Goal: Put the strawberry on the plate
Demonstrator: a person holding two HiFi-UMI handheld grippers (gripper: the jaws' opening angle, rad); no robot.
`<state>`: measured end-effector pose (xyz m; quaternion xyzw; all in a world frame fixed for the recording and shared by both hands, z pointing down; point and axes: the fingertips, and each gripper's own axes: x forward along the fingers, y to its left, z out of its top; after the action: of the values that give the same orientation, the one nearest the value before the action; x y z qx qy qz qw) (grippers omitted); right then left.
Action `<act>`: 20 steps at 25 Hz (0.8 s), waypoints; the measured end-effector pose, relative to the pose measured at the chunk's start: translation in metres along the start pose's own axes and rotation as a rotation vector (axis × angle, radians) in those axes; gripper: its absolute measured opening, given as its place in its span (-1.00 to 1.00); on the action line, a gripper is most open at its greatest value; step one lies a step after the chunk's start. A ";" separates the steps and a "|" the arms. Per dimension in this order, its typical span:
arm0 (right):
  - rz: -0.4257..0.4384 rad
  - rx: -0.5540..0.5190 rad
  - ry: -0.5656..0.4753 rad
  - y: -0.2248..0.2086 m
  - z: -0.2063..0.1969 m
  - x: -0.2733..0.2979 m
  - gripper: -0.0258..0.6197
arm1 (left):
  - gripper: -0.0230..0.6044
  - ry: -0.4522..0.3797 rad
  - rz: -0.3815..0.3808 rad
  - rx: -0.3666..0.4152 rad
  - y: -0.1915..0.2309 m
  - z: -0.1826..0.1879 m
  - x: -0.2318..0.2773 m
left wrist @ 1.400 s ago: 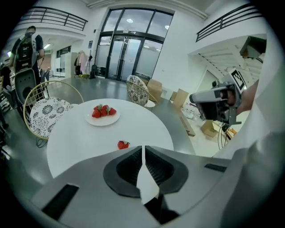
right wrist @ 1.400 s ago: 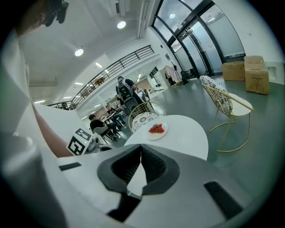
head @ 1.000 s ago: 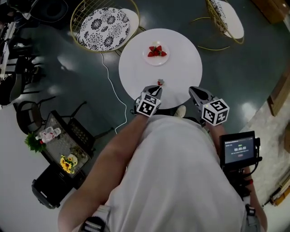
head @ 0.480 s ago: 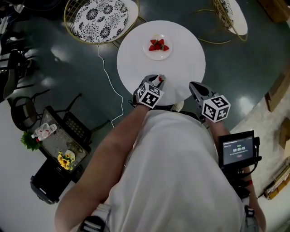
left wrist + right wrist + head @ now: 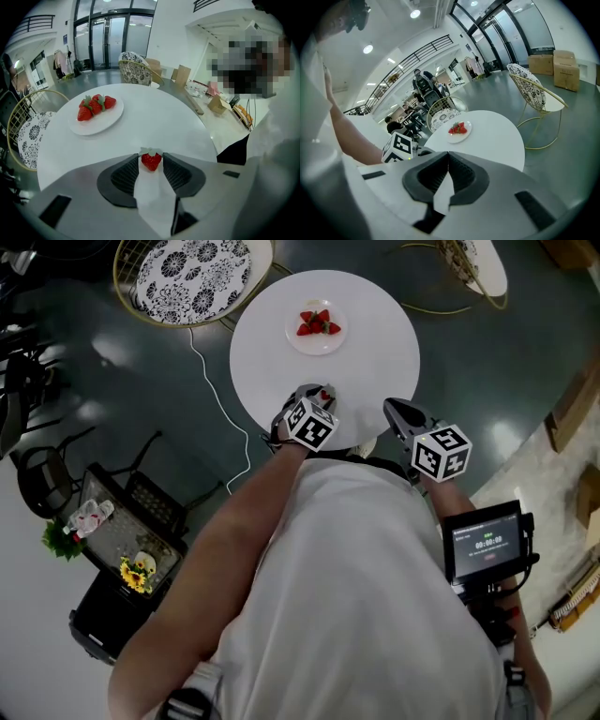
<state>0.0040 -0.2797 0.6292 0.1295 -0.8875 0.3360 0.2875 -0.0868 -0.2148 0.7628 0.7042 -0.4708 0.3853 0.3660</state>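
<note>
Closest to the person, just off the near rim of the round white table [image 5: 375, 343] and toward its right side, the right gripper [image 5: 447, 154] hangs in the air with its two ribbed jaws closed tip to tip and nothing caught in them. A little left of it, the left gripper [image 5: 320, 396] reaches over the table's near edge; its jaws are opening, and a single strawberry [image 5: 151, 161] sits right in the gap between their tips, red body toward the gripper and green leaves on its far side. That strawberry rests on the tabletop close to the near edge, well short of the plate, and I would call it released rather than pinched. Farther across the table, past its middle, stands the small white plate [image 5: 101, 124], carrying a little heap of strawberries [image 5: 317, 322]. Beyond the table's far left side is a gold wire chair with a black-and-white patterned cushion [image 5: 192, 277], and off the far right side another like it [image 5: 473, 268]. A white cable [image 5: 225, 381] trails over the dark floor by the table's left side.
</note>
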 end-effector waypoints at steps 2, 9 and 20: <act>-0.001 0.005 0.002 0.002 -0.002 0.000 -0.90 | -0.46 0.008 0.008 -0.009 0.003 -0.001 0.000; -0.014 0.021 0.004 -0.009 -0.003 0.001 -0.90 | -0.47 0.024 -0.007 -0.011 0.008 0.000 0.008; -0.009 0.007 -0.002 -0.007 0.003 -0.003 -0.90 | -0.47 -0.076 0.018 -0.112 0.012 0.018 -0.014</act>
<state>0.0083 -0.2872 0.6292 0.1349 -0.8861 0.3375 0.2877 -0.0983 -0.2290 0.7440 0.6925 -0.5114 0.3345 0.3834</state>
